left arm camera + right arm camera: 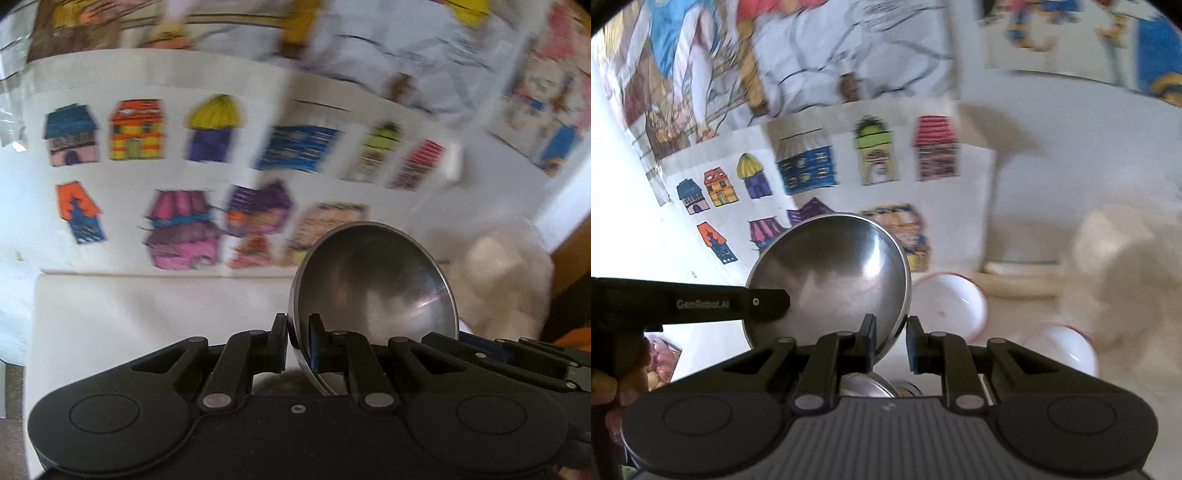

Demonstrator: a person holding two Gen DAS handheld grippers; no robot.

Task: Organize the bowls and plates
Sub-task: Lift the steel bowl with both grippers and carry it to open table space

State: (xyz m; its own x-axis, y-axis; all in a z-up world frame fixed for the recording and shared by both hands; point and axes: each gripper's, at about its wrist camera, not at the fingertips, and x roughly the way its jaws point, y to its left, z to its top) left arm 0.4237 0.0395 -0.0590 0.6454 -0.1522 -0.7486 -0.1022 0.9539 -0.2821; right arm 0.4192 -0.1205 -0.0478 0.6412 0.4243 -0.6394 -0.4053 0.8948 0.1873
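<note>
A steel bowl [373, 291] is held up on edge in front of a wall of drawings. My left gripper [298, 330] is shut on its rim. In the right wrist view the same steel bowl [831, 277] fills the middle, with the left gripper's finger [738, 303] reaching in from the left across its rim. My right gripper [891, 332] straddles the bowl's lower right rim with a small gap at the right finger. Two white bowls with red rims [951, 302] [1067, 350] lie beyond. Another steel dish [868, 386] shows just below the fingers.
Paper sheets with coloured house drawings [207, 173] cover the wall behind. A cream soft toy [1126, 277] sits at the right, also seen in the left wrist view [506, 280]. A pale wooden roller [1019, 284] lies by the wall.
</note>
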